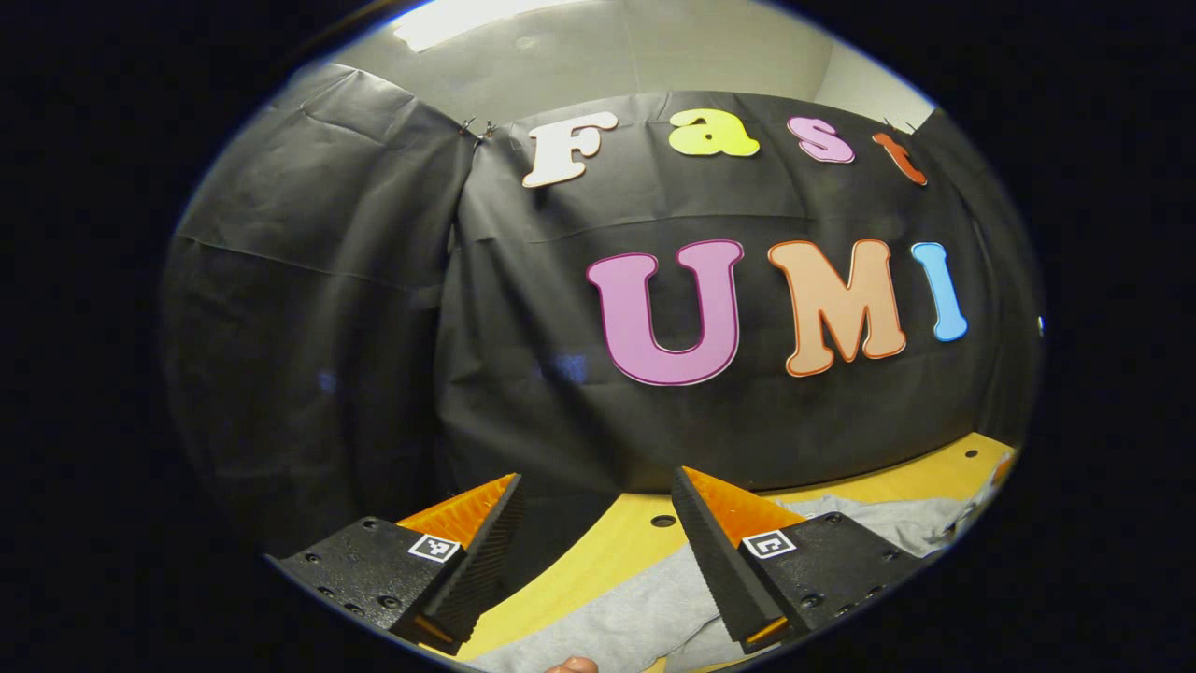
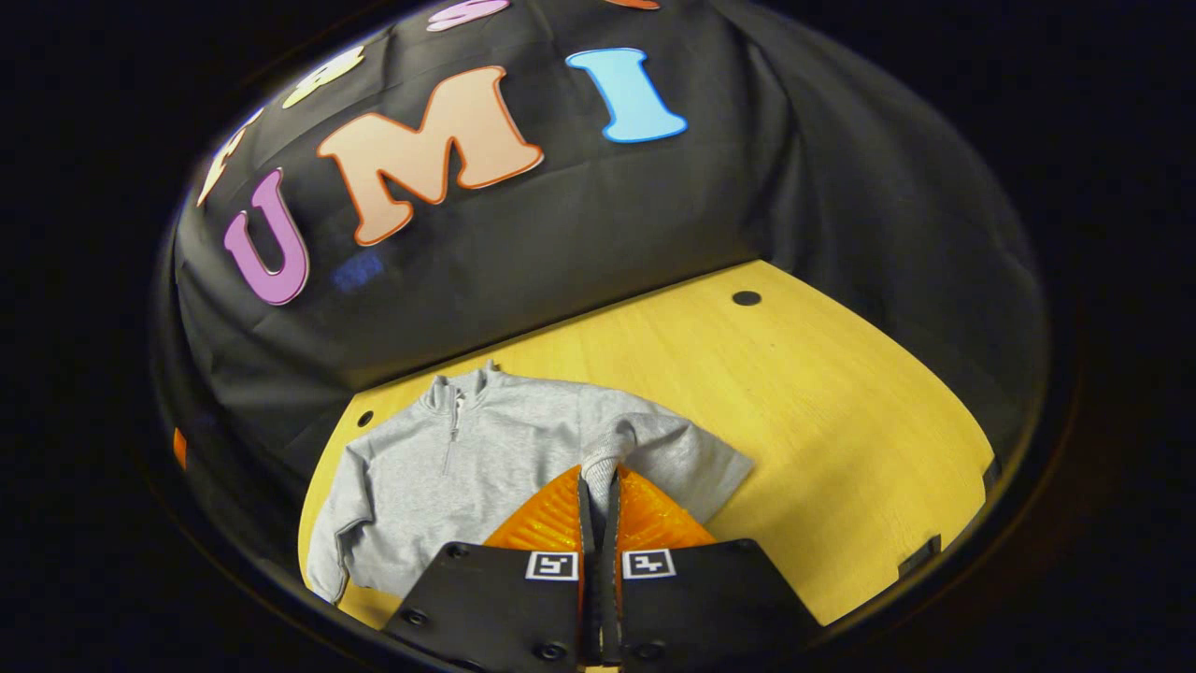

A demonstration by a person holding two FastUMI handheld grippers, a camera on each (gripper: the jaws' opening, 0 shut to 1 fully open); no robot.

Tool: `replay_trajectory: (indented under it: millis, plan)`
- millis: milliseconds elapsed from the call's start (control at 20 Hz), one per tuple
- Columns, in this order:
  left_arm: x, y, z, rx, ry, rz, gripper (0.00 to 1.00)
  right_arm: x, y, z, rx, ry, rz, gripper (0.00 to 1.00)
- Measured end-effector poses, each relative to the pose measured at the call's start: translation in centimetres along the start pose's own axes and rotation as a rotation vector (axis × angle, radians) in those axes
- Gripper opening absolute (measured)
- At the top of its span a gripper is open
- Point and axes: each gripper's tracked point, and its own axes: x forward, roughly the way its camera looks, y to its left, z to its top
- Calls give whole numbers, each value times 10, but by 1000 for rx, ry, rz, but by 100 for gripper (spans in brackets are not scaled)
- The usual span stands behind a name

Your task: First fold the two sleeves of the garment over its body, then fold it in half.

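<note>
In the left gripper view: left gripper (image 1: 598, 495) held up above the table edge, jaws wide apart, nothing between the fingers (image 1: 719, 551). Behind the gap, a strip of yellow wooden table (image 1: 607, 551) with a small dark hole (image 1: 663, 521) in it. Below and to the right of the fingers, part of the grey garment (image 1: 645, 608) lying on the table, reaching toward the right edge of the view. At the very bottom, a small piece of a fingertip of the person (image 1: 572, 665).

In the right gripper view: at far left, the garment (image 2: 448, 467), a grey sweatshirt with a short zipper (image 2: 455, 421) at the collar, spread flat on the table (image 2: 841, 421), collar toward the black booth wall. Left sleeve (image 2: 332, 542) lying straight down along the body, near the table edge. In the middle, right gripper (image 2: 598, 495) with jaws pressed together on the cuff of the other sleeve (image 2: 607, 458); cuff pinched between both fingers (image 2: 551, 519), sleeve lifted and bent inward over the body. To the right of the gripper, the shoulder part of this sleeve making a pointed fold on the table. Further right, bare yellow wood with one dark hole (image 2: 746, 298) near the wall.
</note>
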Motion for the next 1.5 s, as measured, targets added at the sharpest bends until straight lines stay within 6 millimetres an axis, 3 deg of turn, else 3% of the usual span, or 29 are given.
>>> replay_trajectory:
  millis: [150, 600, 1050, 1250, 1500]
  plan:
    - [0, 13, 0, 12, 5, 44, 93, 18, 35, 1, -24, 14, 53, 3]
    - [-27, 90, -8, 49, 29, 216, 96, 63, 154, -9, -125, 62, 223, 3]
    - [-64, 150, -5, 84, 45, 369, 96, 90, 264, -69, -259, 168, 376, 3]
    - [-81, 169, -10, 96, 54, 417, 96, 103, 297, -100, -298, 223, 406, 3]
    - [-97, 183, -15, 104, 74, 449, 96, 115, 314, -132, -324, 295, 401, 4]
